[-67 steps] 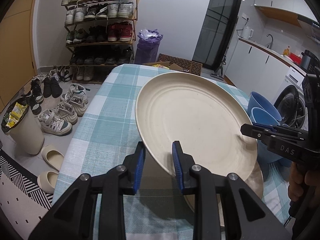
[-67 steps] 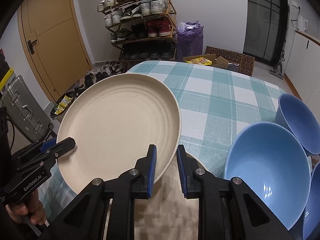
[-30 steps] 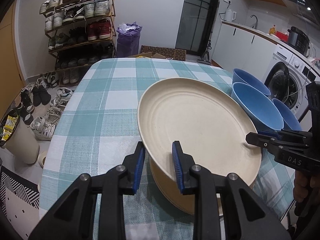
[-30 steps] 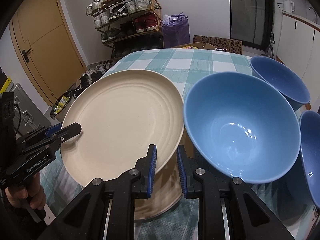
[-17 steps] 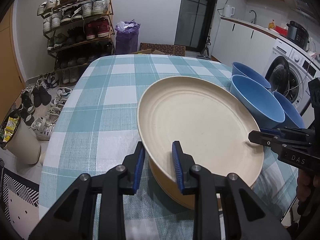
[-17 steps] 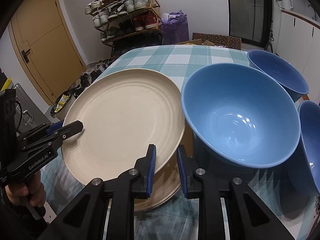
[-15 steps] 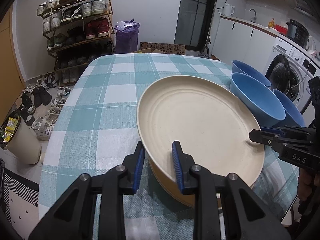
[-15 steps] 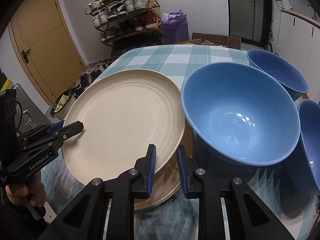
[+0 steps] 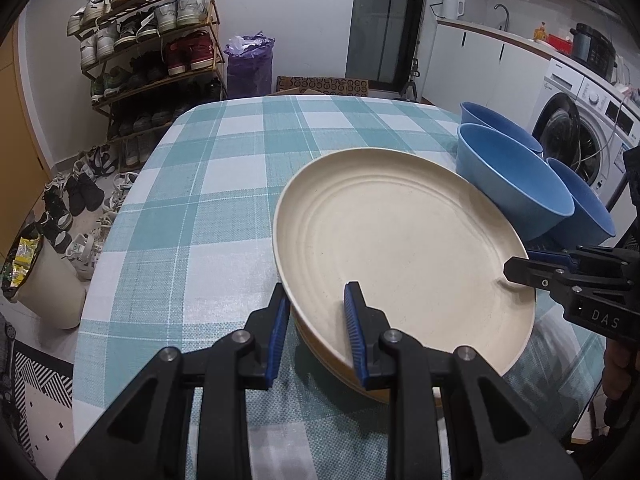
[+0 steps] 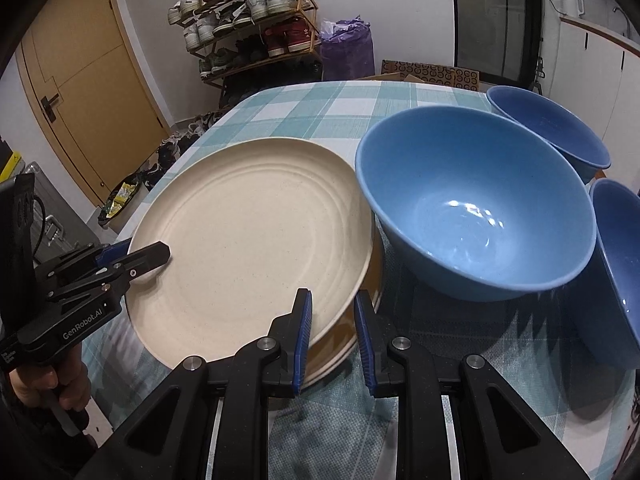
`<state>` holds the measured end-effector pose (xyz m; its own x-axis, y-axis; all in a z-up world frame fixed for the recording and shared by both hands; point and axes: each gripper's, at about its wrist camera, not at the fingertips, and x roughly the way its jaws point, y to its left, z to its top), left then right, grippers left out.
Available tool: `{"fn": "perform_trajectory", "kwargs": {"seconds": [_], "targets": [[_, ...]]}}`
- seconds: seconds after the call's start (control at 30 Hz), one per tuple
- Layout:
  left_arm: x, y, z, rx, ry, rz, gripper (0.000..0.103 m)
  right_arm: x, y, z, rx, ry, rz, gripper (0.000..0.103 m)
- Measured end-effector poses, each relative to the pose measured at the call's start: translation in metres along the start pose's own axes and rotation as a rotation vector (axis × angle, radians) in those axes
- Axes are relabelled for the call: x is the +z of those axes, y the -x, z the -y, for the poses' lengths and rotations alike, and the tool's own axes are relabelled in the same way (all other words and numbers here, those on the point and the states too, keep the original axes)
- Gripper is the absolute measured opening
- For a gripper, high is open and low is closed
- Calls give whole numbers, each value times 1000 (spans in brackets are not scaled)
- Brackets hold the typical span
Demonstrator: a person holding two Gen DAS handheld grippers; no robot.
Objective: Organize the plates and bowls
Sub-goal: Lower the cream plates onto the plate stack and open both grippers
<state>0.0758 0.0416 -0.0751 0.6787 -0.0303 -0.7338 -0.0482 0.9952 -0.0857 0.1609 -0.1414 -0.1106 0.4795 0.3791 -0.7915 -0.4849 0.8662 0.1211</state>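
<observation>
Lowered onto the stack point(image 9: 340, 354), the plate point(image 9: 400, 240) is pinched by both grippers point(image 9: 316, 332) point(image 10: 330, 332); uneven release could knock the bowl point(image 10: 476, 204).

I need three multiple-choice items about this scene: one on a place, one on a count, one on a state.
1. The bowls stand where, relative to the cream plate, in the right wrist view?
A. right
B. left
C. on it

2. How many blue bowls?
A. one
B. three
C. five

3. The left gripper is:
A. wide open, empty
B. shut on the plate's rim
C. holding a bowl

Key: 1 A, they sit right of the plate; 2 B, three show; 3 B, its pads pinch the rim.
</observation>
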Motion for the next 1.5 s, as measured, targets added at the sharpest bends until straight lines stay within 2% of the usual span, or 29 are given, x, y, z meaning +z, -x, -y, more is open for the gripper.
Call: {"fn": "perform_trajectory", "kwargs": {"seconds": [0.6, 0.9, 1.13, 1.5], "targets": [[-4, -3, 10, 43, -57, -11, 26, -10, -3, -8, -43, 31, -2, 23], [-6, -3, 17, 64, -99, -11, 32, -12, -2, -2, -22, 18, -1, 23], [-7, -7, 19, 72, -108, -24, 43, -15, 5, 3, 5, 11, 20, 24], [-12, -14, 27, 104, -148, -33, 51, -21, 11, 7, 17, 21, 40, 25]]}}
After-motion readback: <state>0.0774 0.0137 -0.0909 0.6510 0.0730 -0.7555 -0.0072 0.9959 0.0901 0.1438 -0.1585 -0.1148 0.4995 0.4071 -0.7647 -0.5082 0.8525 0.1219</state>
